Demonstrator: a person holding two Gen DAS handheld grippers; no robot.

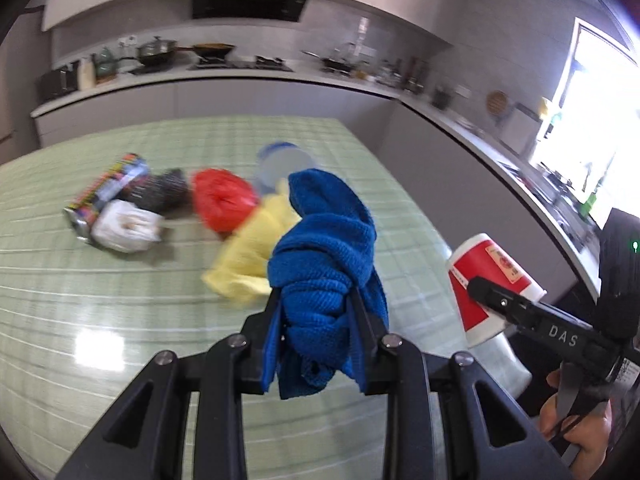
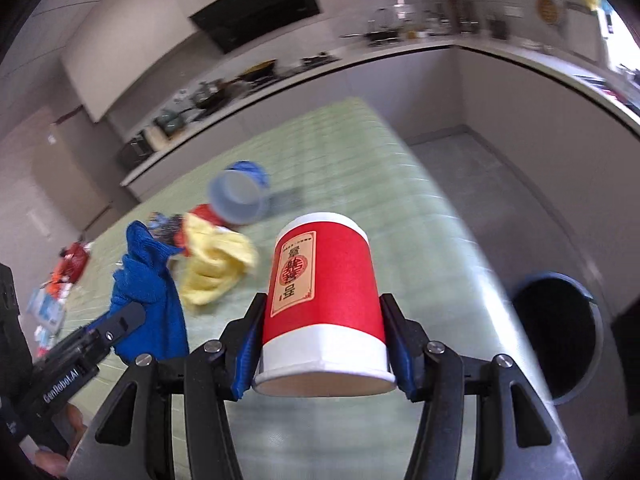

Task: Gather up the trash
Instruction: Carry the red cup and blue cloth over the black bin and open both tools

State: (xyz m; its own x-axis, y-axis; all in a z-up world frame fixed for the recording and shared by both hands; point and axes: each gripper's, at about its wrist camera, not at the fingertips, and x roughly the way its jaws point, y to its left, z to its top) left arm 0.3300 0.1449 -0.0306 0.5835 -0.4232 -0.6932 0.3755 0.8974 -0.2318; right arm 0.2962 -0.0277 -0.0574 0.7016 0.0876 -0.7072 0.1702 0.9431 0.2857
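My left gripper [image 1: 316,300] is shut on a bunched blue cloth [image 1: 324,248] and holds it above the green checked table [image 1: 120,300]; the cloth also shows in the right wrist view [image 2: 144,280]. My right gripper [image 2: 322,316] is shut on a red and white paper cup [image 2: 324,304], held upside down above the table's right part; the cup also shows in the left wrist view [image 1: 484,276]. On the table lie a yellow cloth [image 1: 252,252], a red plastic bag [image 1: 222,200], a blue-lidded plastic bottle [image 1: 280,164], a white wad [image 1: 124,228], a dark bundle [image 1: 160,188] and a colourful wrapper [image 1: 108,188].
A dark round bin [image 2: 560,328] stands on the floor to the right of the table. More small litter [image 2: 60,288] lies at the table's left end. Kitchen counters [image 1: 240,80] with pots run behind and along the right, below a bright window [image 1: 592,112].
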